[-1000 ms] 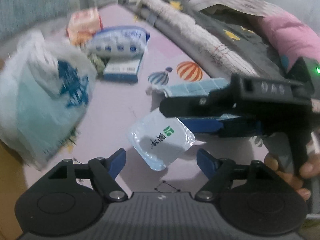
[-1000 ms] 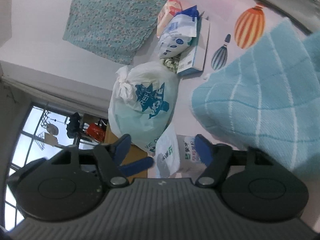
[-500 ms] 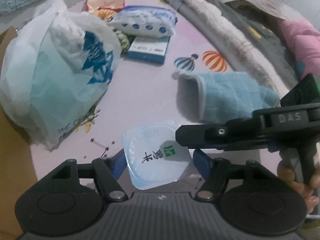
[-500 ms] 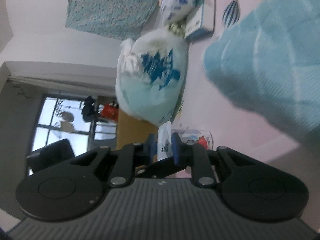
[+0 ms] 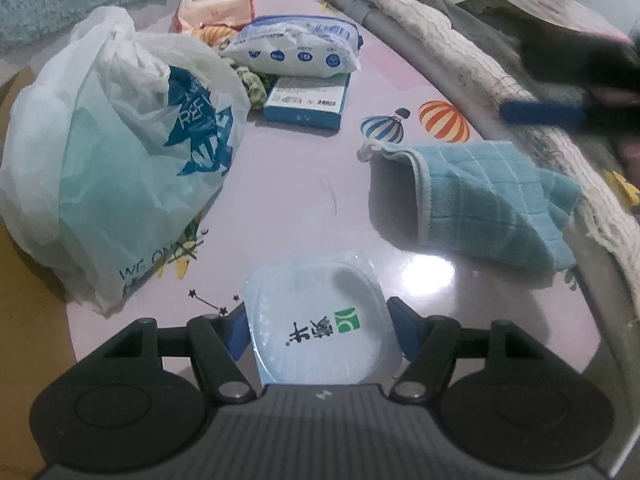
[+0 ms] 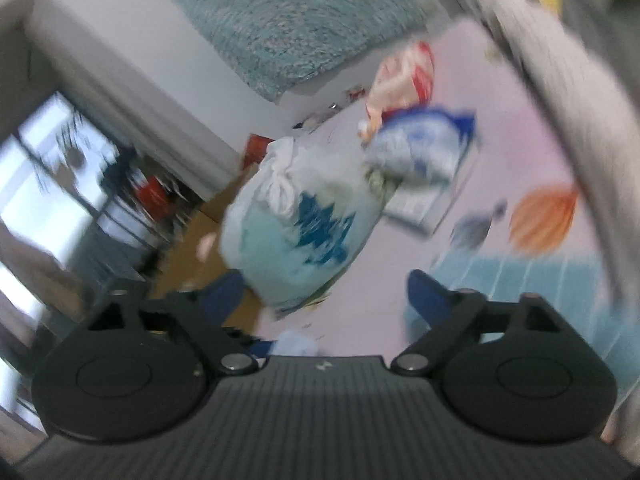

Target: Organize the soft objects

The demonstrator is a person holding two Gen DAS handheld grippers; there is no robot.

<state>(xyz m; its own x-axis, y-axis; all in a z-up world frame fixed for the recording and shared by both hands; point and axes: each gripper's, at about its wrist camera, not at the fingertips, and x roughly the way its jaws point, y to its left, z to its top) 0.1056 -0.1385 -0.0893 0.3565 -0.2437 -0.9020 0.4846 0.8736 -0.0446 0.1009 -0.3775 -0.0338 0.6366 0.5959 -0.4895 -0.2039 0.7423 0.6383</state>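
While the left gripper (image 5: 318, 330) pointed steeply down at the pink counter (image 5: 296, 184), a clear plastic pouch with a green logo and dark characters (image 5: 320, 330) lay between its blue fingers (image 5: 236, 330). The fingers had just been closing in on the pouch, and both pads sat against its edges, so they gripped it at the near edge of the counter. To the far left stood a knotted white plastic bag with blue print (image 5: 120, 152), bulging and resting on the counter. To the right, apart from the pouch, lay a crumpled light-blue quilted cloth (image 5: 480, 200), near the counter's right rim. Farther back were a blue-and-white box (image 5: 306, 106), a white and blue soft pack (image 5: 296, 52) lying partly on it, and a pink packet of wipes (image 5: 216, 10) at the far end. Two printed balloons (image 5: 444, 120) marked the counter surface just beyond the cloth. Folded bedding (image 5: 460, 52) ran along the right side.

The right gripper (image 6: 326, 294) showed in the left view only as a dark blurred shape with a blue finger at the far right. Its own view was smeared. Its fingers had just been opening and stood wide apart with nothing between them, above the counter, facing the white bag.
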